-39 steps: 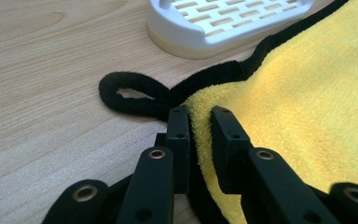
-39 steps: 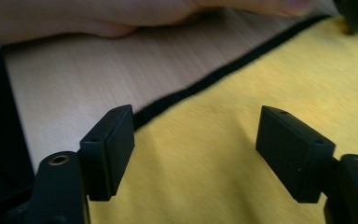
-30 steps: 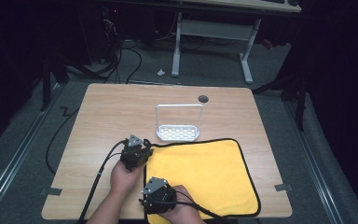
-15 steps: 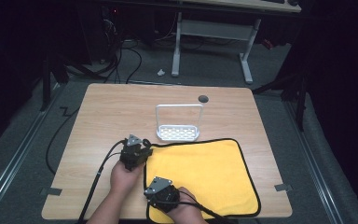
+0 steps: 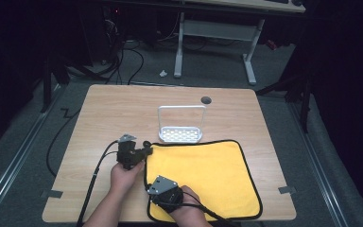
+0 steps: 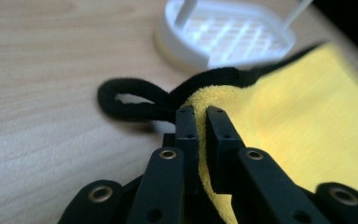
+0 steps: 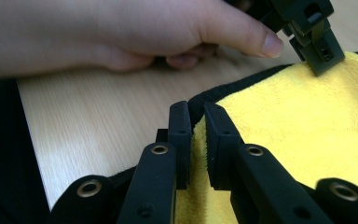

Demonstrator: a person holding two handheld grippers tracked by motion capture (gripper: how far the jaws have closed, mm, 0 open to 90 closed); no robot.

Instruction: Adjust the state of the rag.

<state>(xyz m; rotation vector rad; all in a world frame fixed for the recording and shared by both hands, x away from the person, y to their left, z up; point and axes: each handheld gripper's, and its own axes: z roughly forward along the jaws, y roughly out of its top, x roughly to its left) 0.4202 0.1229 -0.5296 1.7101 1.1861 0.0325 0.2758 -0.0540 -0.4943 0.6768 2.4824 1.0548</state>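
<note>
Left gripper jaws pinching yellow cloth, right gripper likewise

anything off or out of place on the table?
Nothing stands out. The yellow cloth lies flat on the wooden table, with the left claw shut on its far-left corner and the right claw shut on its near-left corner. The white rack stands upright just behind the cloth.
</note>
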